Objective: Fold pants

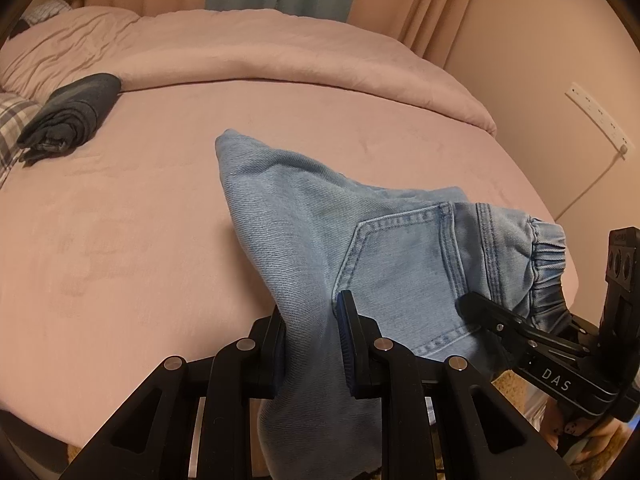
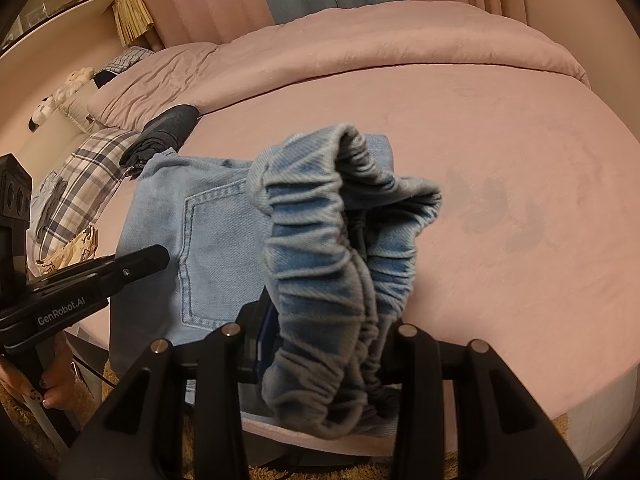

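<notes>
We held the light blue jeans (image 1: 304, 216) at the near edge of the bed (image 1: 120, 220), part lying on the pink sheet and part hanging over the front edge. Our left gripper (image 1: 312, 344) had its 2 fingers clenched on a bunched fold of the denim, just below the back pocket (image 1: 404, 264), with the cloth running down between the blue pads. Our right gripper (image 2: 324, 344) was clamped on the gathered elastic waistband (image 2: 320, 248), which stood up in a ruffled loop above the fingers. In the left wrist view the right gripper (image 1: 480, 312) reached in from the right side and touched the waistband end. In the right wrist view the left gripper (image 2: 132, 264) came in from the left, beside the pocket.

A dark folded garment (image 1: 68, 116) lay near the far left edge of the bed, well apart from the jeans, touching a plaid cloth (image 2: 88, 184). A rolled pink duvet (image 1: 280, 60) ran along the far edge.
</notes>
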A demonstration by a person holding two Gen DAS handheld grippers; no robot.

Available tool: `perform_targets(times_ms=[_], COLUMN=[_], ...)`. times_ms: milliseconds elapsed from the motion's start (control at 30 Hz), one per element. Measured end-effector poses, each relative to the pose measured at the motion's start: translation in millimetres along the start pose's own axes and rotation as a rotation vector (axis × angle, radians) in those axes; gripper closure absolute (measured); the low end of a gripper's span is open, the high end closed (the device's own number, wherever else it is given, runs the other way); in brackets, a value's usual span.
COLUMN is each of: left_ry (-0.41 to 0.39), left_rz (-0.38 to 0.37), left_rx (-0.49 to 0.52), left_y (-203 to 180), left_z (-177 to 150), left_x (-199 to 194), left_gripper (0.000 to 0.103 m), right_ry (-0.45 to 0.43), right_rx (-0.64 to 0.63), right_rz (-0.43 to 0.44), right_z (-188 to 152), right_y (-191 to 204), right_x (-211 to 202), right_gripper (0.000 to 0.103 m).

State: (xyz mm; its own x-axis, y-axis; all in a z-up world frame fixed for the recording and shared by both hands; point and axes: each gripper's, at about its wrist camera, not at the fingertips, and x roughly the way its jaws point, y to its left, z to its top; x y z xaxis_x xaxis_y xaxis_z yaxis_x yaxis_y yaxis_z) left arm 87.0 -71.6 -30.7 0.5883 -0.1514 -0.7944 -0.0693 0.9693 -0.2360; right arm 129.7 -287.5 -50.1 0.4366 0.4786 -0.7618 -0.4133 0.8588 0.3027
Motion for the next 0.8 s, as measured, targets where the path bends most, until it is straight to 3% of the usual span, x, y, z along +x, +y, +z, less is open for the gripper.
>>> perform_targets(times_ms=[800], left_ry=[-0.005], left_rz=[-0.023], left_rx=[0.015], left_y=[2.8], left_z=[6.9], left_x=[-2.2], left_gripper=[0.083], right_ry=[-0.014], right_rx=[0.023], right_rz=[-0.027], right_z=[5.8], right_y=[3.7], right_x=[-2.3], right_gripper=[0.064])
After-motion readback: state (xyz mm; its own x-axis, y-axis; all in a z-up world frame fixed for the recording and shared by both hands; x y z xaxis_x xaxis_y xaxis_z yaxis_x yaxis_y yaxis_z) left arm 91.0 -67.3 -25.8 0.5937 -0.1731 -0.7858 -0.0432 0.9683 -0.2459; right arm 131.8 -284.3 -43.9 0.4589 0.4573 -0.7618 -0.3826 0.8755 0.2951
